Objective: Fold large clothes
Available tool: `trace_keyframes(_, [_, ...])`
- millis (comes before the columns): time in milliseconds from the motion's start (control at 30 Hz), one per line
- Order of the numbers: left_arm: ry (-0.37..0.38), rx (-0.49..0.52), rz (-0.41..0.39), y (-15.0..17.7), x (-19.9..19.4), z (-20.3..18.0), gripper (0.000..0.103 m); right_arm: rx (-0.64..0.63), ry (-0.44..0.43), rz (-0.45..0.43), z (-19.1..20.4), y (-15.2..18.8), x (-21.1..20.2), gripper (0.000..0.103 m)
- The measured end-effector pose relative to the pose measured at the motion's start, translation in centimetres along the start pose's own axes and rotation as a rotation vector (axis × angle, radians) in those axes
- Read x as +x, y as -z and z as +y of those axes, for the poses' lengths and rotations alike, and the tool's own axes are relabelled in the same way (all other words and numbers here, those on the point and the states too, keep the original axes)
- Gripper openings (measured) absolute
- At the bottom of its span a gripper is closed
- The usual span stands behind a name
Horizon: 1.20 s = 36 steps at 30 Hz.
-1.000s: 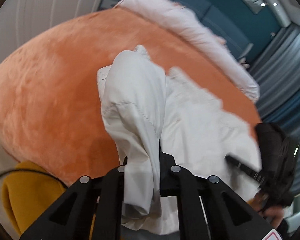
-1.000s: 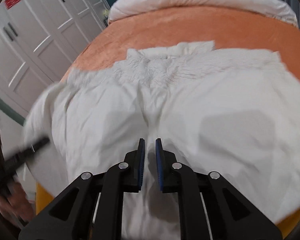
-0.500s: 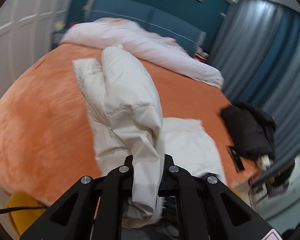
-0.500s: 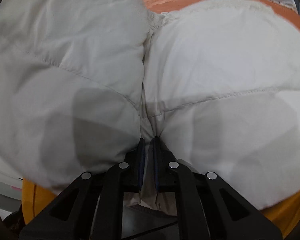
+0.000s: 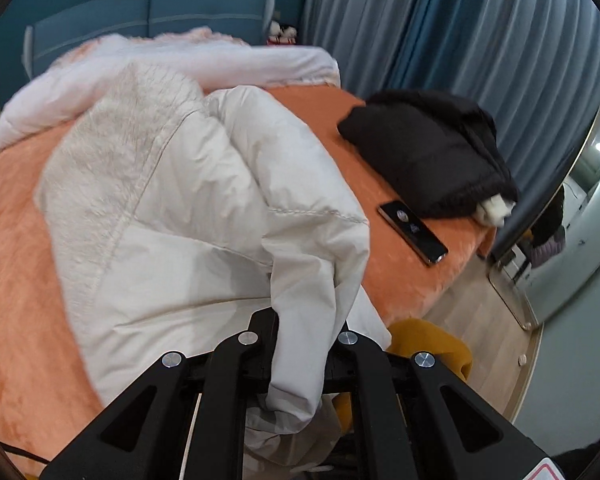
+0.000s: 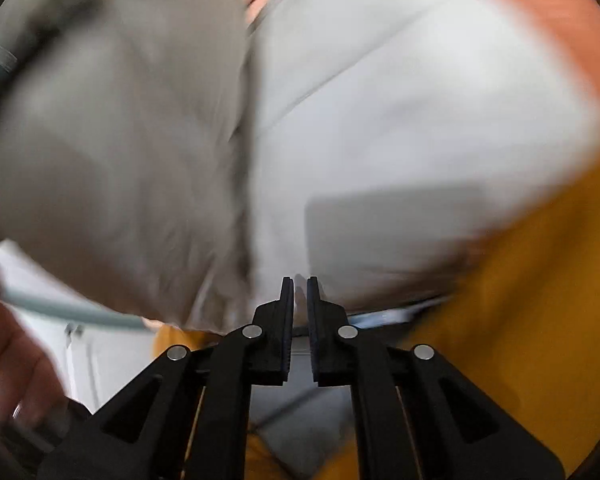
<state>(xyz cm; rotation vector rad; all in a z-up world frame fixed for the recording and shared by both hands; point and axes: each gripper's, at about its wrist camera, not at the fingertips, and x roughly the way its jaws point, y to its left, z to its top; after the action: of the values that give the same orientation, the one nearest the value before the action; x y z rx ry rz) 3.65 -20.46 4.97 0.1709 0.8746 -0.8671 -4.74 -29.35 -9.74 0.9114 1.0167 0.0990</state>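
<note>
A large white padded coat with a fleecy lining lies on the orange bed. My left gripper is shut on a fold of the coat, which drapes over and hides the fingertips. In the blurred right wrist view the coat fills the frame. My right gripper is shut on a thin edge of the coat at its lower hem, near the bed's front edge.
A black jacket and a phone lie on the bed's right side. A white duvet lies at the headboard. Curtains and a mirror stand at right. A yellow cloth hangs below the bed edge. A hand shows at left.
My left gripper has swung right with the coat fold, bringing the black jacket and phone into view. My right gripper has moved down toward the bed's front edge, still holding the coat.
</note>
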Motion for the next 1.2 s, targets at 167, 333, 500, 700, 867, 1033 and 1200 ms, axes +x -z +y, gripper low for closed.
trace_keyframes(167, [-0.003,0.042,0.084,0.8,5.2,-2.3,0.005,0.123,0.091,-0.173,-5.7,-1.3,-7.6,0.007])
trace_keyframes(333, [-0.038,0.084,0.143,2.2,10.0,-4.0,0.005,0.049,0.194,-0.278,-6.0,-2.2,-11.0,0.007])
trace_keyframes(500, [-0.065,0.09,0.161,3.3,12.8,-4.2,0.005,-0.169,0.307,-0.368,-2.0,-3.6,-12.6,0.015])
trace_keyframes(700, [-0.053,0.064,0.146,3.5,12.2,-3.5,0.007,-0.317,0.33,-0.473,1.6,-7.8,-13.2,0.047])
trace_keyframes(867, [-0.007,-0.034,0.094,2.8,9.4,-2.5,0.012,-0.337,0.262,-0.425,2.1,-10.5,-12.1,0.058])
trace_keyframes(1033, [0.014,-0.03,0.019,2.9,4.6,-2.0,0.047,-0.36,0.186,-0.35,3.8,-11.0,-9.9,0.058])
trace_keyframes(1200, [0.016,-0.049,0.023,4.1,3.3,-0.5,0.052,-0.362,0.108,-0.274,5.4,-12.2,-8.4,0.074])
